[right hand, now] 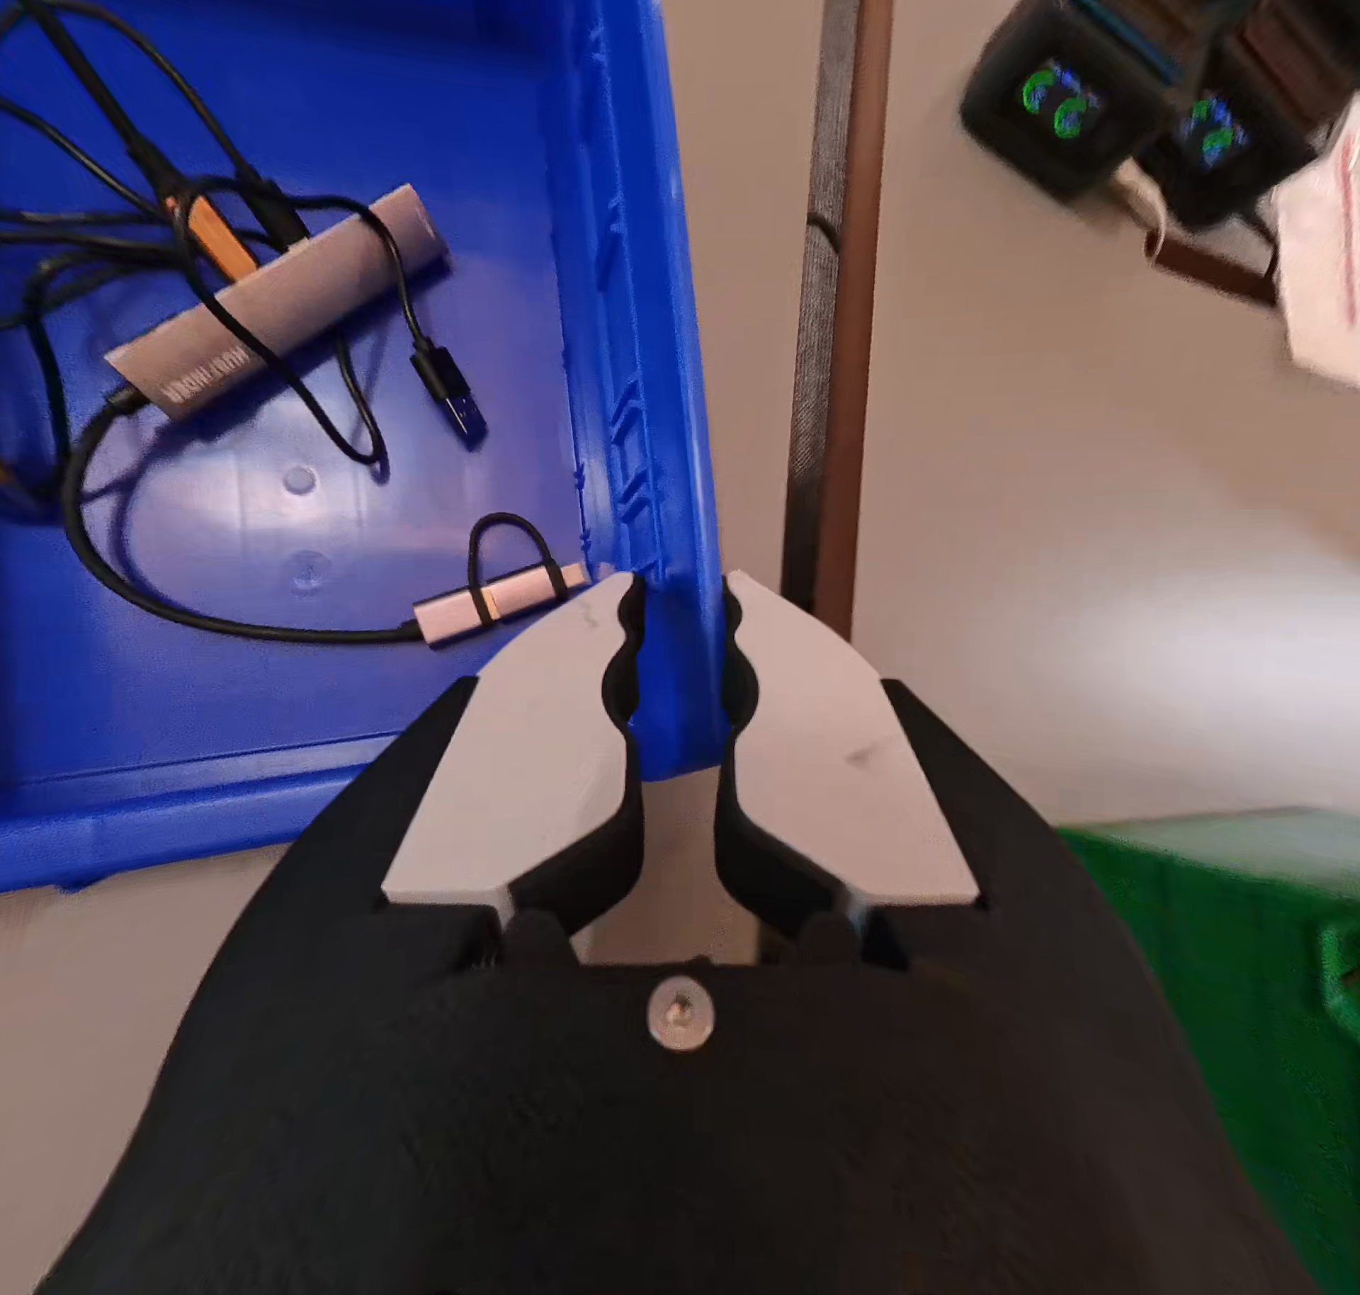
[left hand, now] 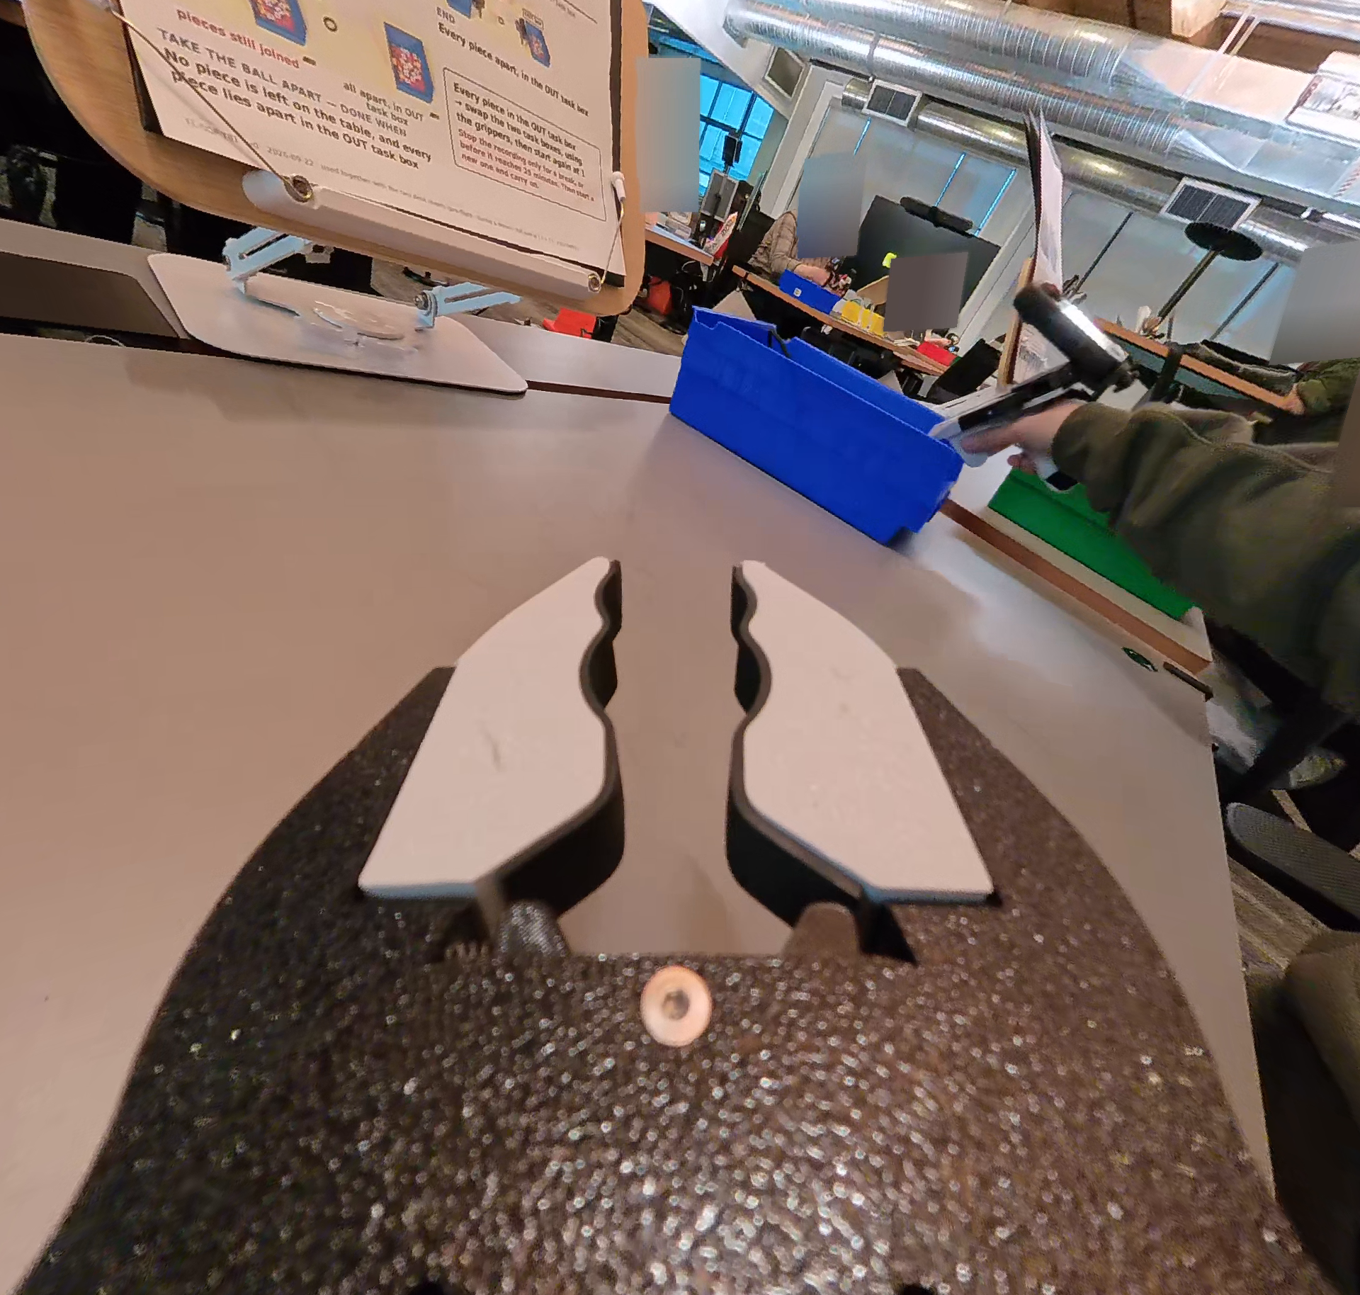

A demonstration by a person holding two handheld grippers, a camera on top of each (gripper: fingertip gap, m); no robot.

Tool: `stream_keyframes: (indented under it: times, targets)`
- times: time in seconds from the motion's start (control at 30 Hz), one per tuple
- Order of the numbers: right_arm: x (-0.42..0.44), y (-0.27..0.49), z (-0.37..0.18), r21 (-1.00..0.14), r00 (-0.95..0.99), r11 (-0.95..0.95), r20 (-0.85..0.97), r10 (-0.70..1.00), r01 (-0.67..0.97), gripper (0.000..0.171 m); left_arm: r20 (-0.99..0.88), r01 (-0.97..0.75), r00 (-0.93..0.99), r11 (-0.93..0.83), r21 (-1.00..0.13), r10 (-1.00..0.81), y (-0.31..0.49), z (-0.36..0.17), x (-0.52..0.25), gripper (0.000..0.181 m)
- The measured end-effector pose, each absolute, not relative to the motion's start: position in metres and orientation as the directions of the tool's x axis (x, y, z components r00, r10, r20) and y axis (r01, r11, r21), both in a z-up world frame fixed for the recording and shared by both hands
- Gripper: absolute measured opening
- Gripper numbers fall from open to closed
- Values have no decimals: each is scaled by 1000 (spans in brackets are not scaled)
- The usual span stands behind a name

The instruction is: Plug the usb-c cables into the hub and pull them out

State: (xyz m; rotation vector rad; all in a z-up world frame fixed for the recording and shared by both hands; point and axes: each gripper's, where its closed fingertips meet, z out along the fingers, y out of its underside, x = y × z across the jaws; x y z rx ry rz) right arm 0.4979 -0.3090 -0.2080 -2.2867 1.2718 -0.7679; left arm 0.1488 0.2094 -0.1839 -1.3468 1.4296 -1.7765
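Observation:
A grey USB hub lies inside a blue bin, tangled with black cables. An orange plug rests against the hub's side. A loose USB plug and a pinkish connector with a small loop lie on the bin floor. My right gripper straddles the bin's near-right corner wall, with the jaws closed on its rim. In the left wrist view it is at the bin's right end, held by a hand. My left gripper is open and empty over the bare table.
A document stand with an instruction sheet sits on a grey base at the table's back left. A green bin is to the right of the blue one. Black devices with small lit screens stand at the far right. My right fingertips sit around 65 centimetres from my left ones.

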Motion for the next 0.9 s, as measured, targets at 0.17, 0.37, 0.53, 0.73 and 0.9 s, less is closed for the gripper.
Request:
stream_keyframes:
  times: [0.17,0.37,0.53,0.73,0.9]
  targets:
    - [449,-286,-204,-713,267,-147,-58,-962,-685,4,375,-204,-393,-318,-926,-839,207,-185,149,27]
    - [434,-274,-203,-777,332,-221,15,-943,-590,5,372,-194,-393,-320,-928,-841,208,-184,149,27]
    - [420,-275,-203,-782,424,-270,7,-906,-562,6,338,-146,-366,-305,-941,-867,213,-174,141,28]
    - [414,-285,-197,-790,441,-294,34,-897,-538,15,246,-116,-220,-225,-967,-944,270,-120,129,27]
    - [397,-277,-134,-896,365,-297,170,-915,-329,60,-25,-281,-79,46,-959,-997,369,-88,134,28]
